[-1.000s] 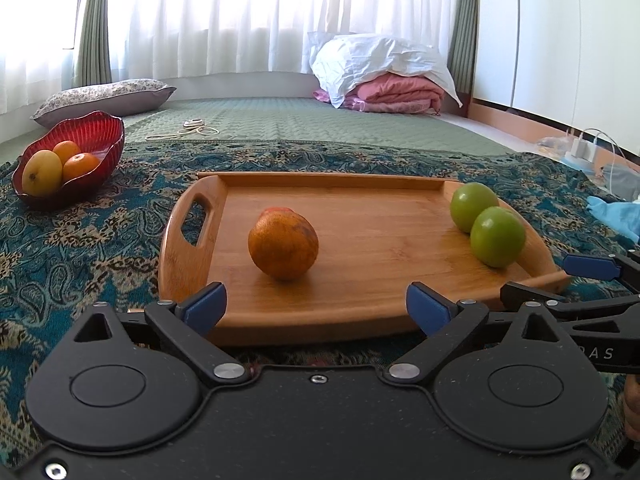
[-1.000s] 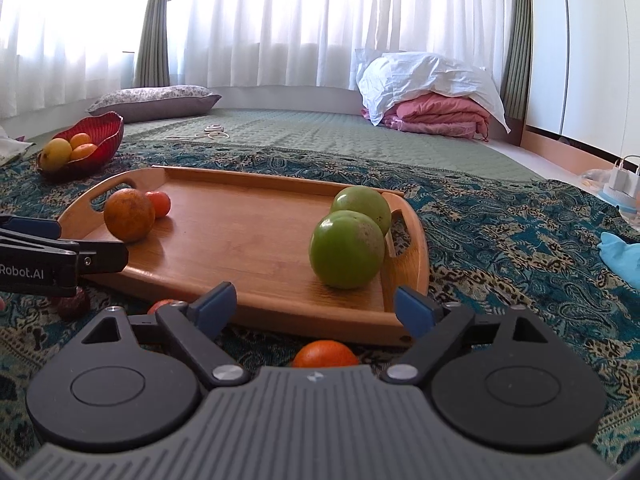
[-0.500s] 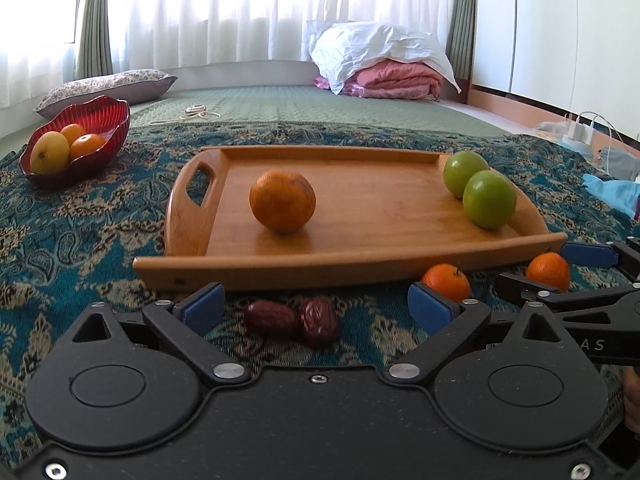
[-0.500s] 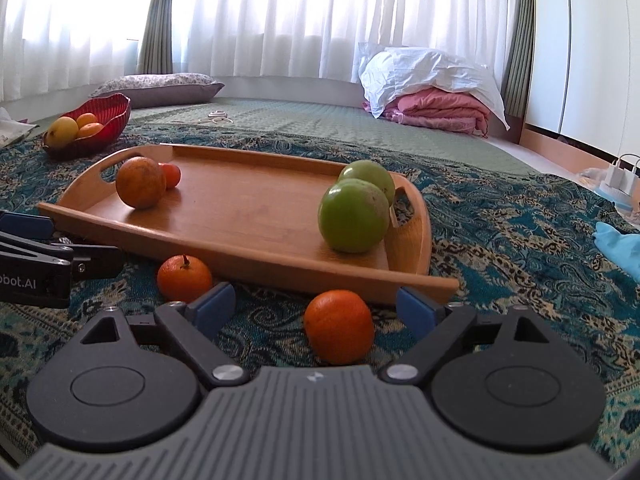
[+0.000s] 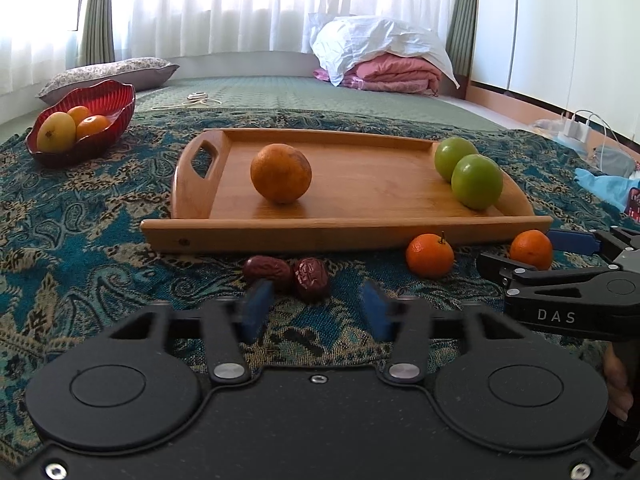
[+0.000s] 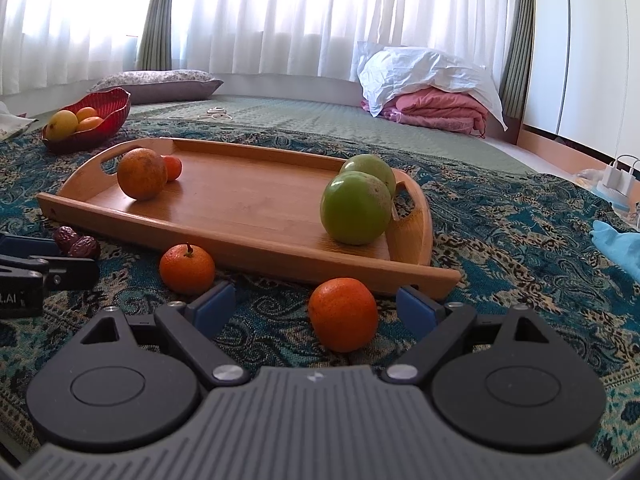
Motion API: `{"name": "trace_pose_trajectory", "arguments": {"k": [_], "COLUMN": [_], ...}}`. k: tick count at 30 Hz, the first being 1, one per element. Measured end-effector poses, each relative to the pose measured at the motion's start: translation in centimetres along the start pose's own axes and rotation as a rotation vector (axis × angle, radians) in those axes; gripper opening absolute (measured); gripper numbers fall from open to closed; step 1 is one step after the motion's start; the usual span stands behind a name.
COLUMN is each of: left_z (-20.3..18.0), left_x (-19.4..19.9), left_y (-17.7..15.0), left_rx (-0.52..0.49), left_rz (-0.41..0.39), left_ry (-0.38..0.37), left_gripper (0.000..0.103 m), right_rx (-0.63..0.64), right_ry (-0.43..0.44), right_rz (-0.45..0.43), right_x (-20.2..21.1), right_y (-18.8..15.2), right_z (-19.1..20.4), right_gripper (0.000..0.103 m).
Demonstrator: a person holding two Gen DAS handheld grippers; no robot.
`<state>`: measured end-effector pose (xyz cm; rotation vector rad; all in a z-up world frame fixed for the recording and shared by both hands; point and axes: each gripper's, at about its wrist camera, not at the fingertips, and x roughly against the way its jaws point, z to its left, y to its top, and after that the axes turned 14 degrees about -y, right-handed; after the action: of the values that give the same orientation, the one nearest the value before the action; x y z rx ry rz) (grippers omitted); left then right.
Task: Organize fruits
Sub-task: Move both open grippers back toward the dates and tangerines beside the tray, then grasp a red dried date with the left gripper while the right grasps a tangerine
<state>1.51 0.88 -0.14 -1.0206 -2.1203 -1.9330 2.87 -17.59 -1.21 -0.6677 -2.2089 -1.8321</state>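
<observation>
A wooden tray point(image 5: 360, 196) point(image 6: 248, 200) lies on the patterned cloth and holds a large orange point(image 5: 281, 173) point(image 6: 142, 179), a small red-orange fruit point(image 6: 173, 167) behind it, and two green apples point(image 5: 476, 182) point(image 6: 355, 207). Two mandarins point(image 5: 429, 255) point(image 5: 531, 249) and two dried dates point(image 5: 288, 273) point(image 6: 78, 242) lie in front of the tray. My left gripper point(image 5: 314, 310) is open and empty just behind the dates. My right gripper point(image 6: 314, 308) is open with one mandarin point(image 6: 343, 314) between its jaws, apart from them; the other mandarin point(image 6: 187, 268) lies to the left.
A red bowl point(image 5: 108, 100) point(image 6: 112, 106) with a mango and oranges stands at the far left. A pillow point(image 5: 108, 74), a pile of bedding point(image 5: 384, 56), a charger with cables point(image 5: 576, 130) and a light blue cloth point(image 6: 618, 246) lie around the cloth's edges.
Both grippers have pulled back and risen, so the fruit in front of the tray came into view. The left gripper's jaws have moved closer together. The fruit has not moved.
</observation>
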Motion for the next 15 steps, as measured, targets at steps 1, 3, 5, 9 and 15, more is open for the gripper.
{"name": "trace_pose_trajectory", "arguments": {"k": [1,3,5,9,15], "left_z": [-0.1,-0.2,-0.4,-0.3,0.2], "left_x": [0.1,0.1,-0.1,-0.8,-1.7], "left_y": [0.0,0.1,0.2,0.5,0.7], "left_rx": [-0.001,-0.005,-0.016,0.004,0.018], "left_rz": [0.001,-0.002,-0.004,-0.003,0.002], "left_ry": [-0.009,-0.03,-0.025,-0.008,-0.001], "left_gripper": [0.034,0.032,0.032,0.032,0.032], "right_rx": [-0.001,-0.005,-0.011,-0.012,-0.025], "right_ry": [0.0,0.005,0.01,0.019,0.017], "right_rz": [0.0,0.005,0.011,0.028,0.041], "right_x": [0.0,0.0,0.1,0.2,0.1], "right_y": [0.0,0.0,-0.1,-0.4,-0.8], "right_z": [0.0,0.0,0.0,0.0,-0.1], "right_gripper": [0.095,0.093,0.09,0.086,0.081]}}
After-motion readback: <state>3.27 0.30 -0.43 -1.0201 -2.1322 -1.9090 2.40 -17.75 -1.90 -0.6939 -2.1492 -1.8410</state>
